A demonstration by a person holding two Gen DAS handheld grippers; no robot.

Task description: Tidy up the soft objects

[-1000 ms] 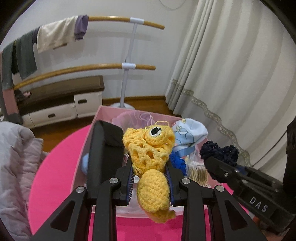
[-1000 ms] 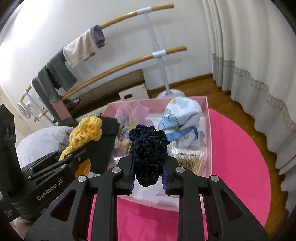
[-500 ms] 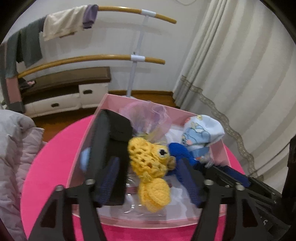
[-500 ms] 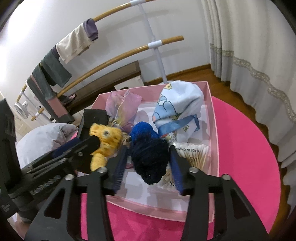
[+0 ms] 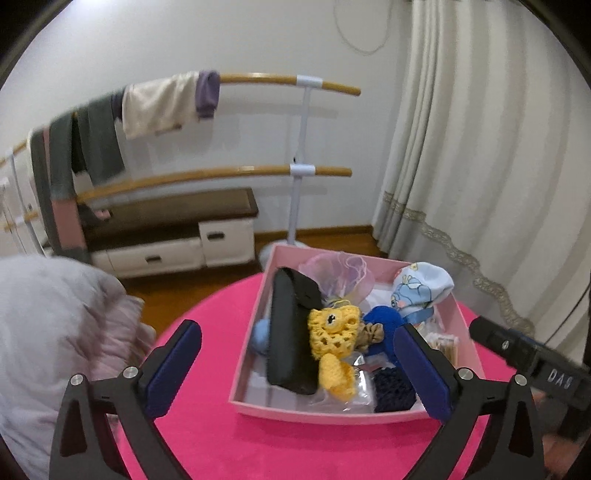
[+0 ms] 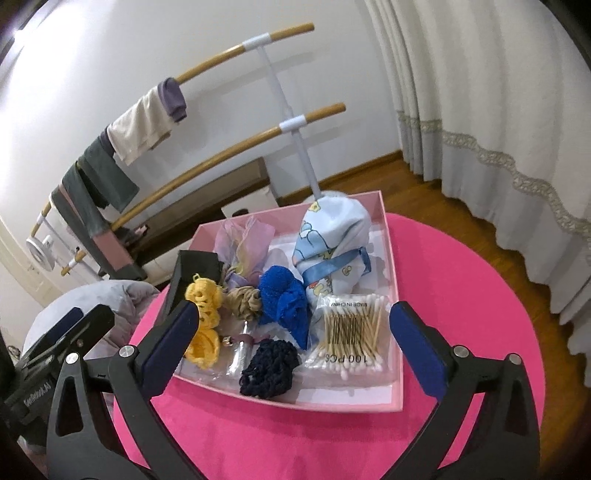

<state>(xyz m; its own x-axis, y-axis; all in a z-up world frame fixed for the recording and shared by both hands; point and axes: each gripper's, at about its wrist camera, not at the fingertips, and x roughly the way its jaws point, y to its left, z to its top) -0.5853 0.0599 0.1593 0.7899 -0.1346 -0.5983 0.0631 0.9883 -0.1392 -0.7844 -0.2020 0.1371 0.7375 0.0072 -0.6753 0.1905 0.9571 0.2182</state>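
1. Inside pink box: yellow crochet, navy scrunchie, both newly dropped.
2. Left gripper, right gripper: jaws now spread, empty, pulled back.
3. Status: two items stowed.

Cotton swab pack: "MADE IN CHINA", "100 PCS".

A plain white wall backs a double wooden rail on a white post, draped with cream, purple and grey clothes. Below it sits a low white drawer bench with a dark top. Long cream curtains with lace trim reach the brown wooden floor.
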